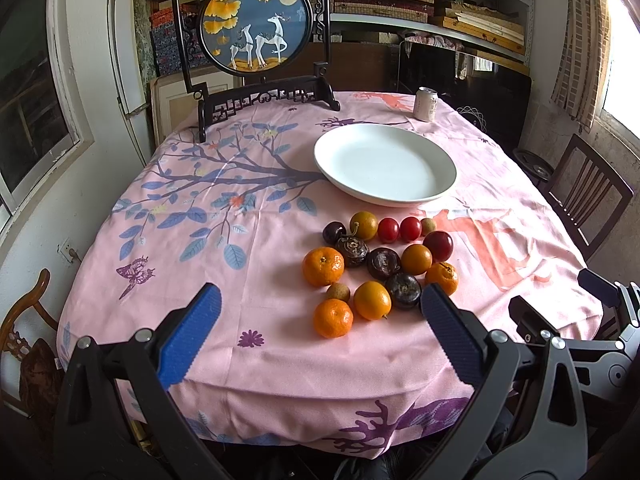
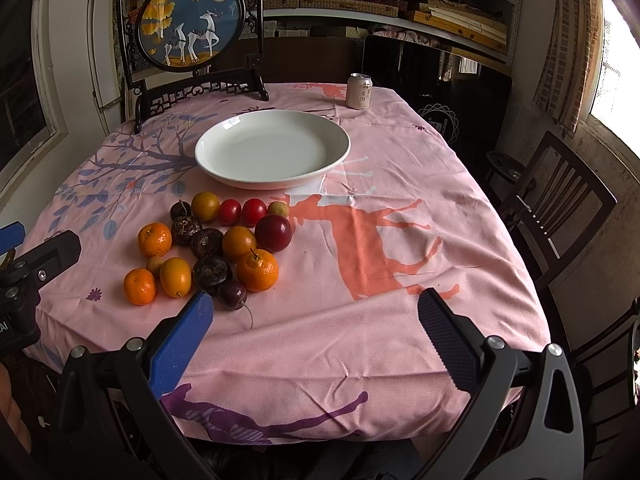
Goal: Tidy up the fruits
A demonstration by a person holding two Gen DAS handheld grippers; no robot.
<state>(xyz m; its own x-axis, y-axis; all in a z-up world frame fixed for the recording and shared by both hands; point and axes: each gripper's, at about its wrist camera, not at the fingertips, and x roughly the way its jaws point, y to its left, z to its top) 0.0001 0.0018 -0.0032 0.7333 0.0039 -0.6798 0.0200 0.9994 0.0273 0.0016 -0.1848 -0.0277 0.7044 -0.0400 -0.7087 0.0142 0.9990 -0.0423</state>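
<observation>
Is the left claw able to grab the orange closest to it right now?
Probably yes. The left claw is open and empty, and the nearest orange sits just ahead between its fingers, at the near edge of the fruit pile. Nothing blocks it, though a yellow fruit lies close beside it.

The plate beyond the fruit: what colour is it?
Plain white, unpatterned; the plate shows best in the right wrist view.

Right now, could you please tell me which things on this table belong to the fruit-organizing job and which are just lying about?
Belongs to the job:
- pile of fruits
- white plate, nothing on it

Just lying about:
- drink can
- deer screen
- tablecloth
</observation>
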